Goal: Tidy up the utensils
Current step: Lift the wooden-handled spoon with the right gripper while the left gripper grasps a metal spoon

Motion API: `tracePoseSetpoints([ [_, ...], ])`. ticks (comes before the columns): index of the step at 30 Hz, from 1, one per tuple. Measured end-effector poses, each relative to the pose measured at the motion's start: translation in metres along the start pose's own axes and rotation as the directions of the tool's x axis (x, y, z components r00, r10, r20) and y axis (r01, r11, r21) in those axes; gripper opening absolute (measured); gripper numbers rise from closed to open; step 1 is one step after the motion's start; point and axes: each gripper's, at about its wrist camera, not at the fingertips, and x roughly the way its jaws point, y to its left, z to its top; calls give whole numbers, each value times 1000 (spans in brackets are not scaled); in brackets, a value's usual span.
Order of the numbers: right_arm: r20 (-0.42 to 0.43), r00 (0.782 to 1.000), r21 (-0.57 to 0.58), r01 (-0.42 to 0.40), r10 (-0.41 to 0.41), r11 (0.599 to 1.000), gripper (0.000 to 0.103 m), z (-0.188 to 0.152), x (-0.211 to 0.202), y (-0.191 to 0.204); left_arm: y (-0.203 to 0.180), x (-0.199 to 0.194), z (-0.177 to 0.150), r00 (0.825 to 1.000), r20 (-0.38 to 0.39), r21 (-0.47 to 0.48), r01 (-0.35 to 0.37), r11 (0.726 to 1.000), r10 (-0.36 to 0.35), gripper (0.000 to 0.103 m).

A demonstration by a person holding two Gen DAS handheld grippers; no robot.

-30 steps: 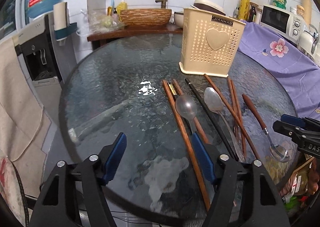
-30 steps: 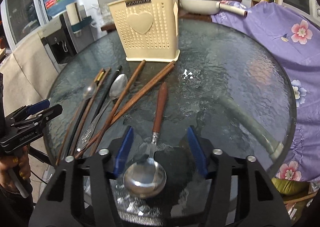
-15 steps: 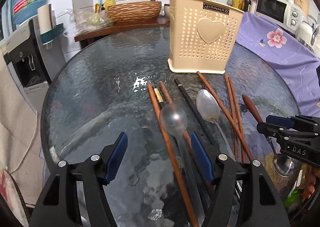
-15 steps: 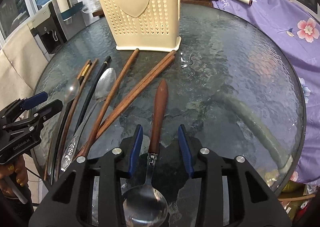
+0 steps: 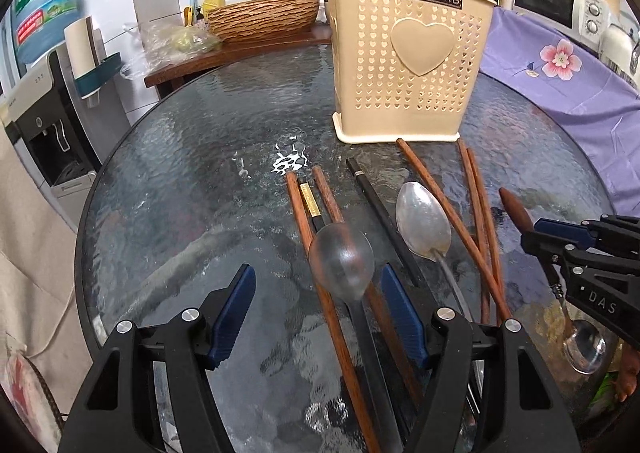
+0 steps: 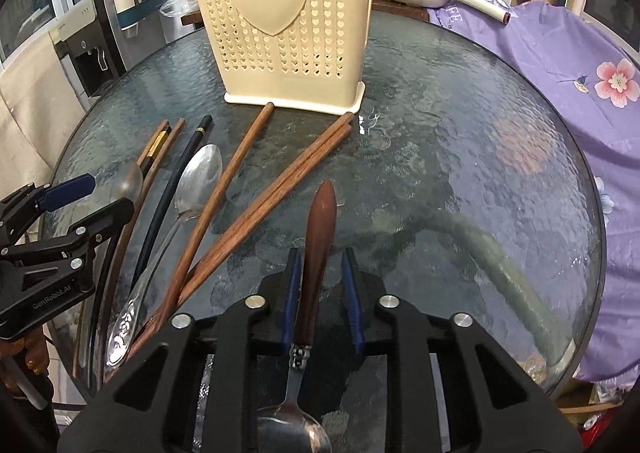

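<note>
Closing our right gripper (image 6: pixel 322 293) around the wooden-handled spoon (image 6: pixel 318 237), left gripper (image 5: pixel 316 317) open and empty, we face the "JIANHAO" caddy (image 6: pixel 280 33) ahead.

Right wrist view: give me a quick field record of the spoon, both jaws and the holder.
wooden-handled spoon: flat on the glass table, handle between the right gripper jaws
right jaws: closing, a gap shows on one side of the handle
left gripper: jaws wide, over a steel spoon and chopsticks
cream utensil holder: upright, no utensil showing above its rim
</note>
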Motion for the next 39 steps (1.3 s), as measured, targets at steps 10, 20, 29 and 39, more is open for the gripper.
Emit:
tracePoseSetpoints([
  [10,-6,1000,-9,-1,1,1000,17,8,4,4,-11,11,5,998,-10,35,-67,997,67,62],
  [20,-4,1000,-11,0,0,1000,16,9,5,7,-13,13,6,998,-15,12,-56,998,56,36],
  [29,4,1000,1,-19,19,1000,15,8,6,3,-7,10,6,1000,-1,-25,-26,999,26,35],
  [39,96,991,35,-95,91,995,15,9,-14,-9,1,-9,12,998,52,-60,35,998,-32,35],
])
